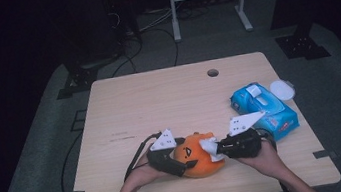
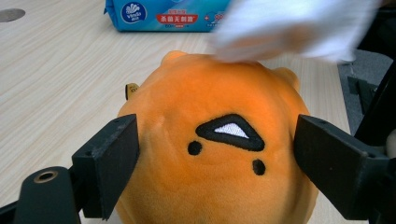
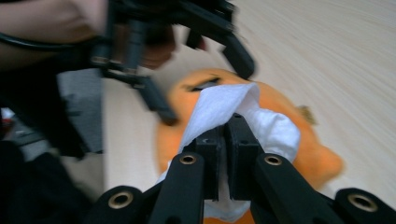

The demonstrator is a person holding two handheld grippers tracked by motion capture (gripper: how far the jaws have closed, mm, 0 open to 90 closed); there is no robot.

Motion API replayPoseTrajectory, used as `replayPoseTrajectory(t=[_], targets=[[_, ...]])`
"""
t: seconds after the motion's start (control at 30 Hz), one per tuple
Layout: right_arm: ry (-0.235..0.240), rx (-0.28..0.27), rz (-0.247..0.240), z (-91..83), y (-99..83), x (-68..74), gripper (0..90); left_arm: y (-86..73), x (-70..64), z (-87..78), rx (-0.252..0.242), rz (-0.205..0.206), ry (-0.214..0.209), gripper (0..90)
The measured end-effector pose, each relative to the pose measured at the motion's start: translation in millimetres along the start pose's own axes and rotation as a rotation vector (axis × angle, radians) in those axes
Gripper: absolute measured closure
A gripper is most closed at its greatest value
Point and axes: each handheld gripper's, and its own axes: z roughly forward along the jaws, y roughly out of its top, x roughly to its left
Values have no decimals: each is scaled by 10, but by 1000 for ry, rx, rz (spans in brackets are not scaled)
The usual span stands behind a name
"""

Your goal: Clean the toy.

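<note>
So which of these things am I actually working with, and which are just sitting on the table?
In use:
orange plush toy, clamped by the left gripper
white wipe, pinched in the right gripper, on the toy

Lying about:
blue wipes pack
round white lid

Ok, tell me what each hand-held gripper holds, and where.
Left hand-held gripper clamps the orange plush toy by its sides. Right hand-held gripper pinches the white wipe mid-fold.
</note>
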Motion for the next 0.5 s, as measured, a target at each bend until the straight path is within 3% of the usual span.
replayPoseTrajectory(t=[0.1,0.2,0.3,0.33,0.37,0.43,0.5], targets=[[56,-1,-13,-43,33,103,846,0,-3,6,-2,0,-1,150],[74,16,-19,-30,52,153,846,1,-10,11,-1,4,-2,150],[13,47,-33,29,57,117,843,0,-12,14,-1,5,0,149],[-40,54,-49,65,67,93,836,-2,-16,18,-5,1,1,149],[-40,54,-49,65,67,93,836,-3,-16,20,-4,1,1,149],[-98,49,-76,96,88,89,826,-4,-19,28,-4,1,-1,149],[-124,37,-89,134,111,79,806,-6,-26,37,-4,8,-5,150]])
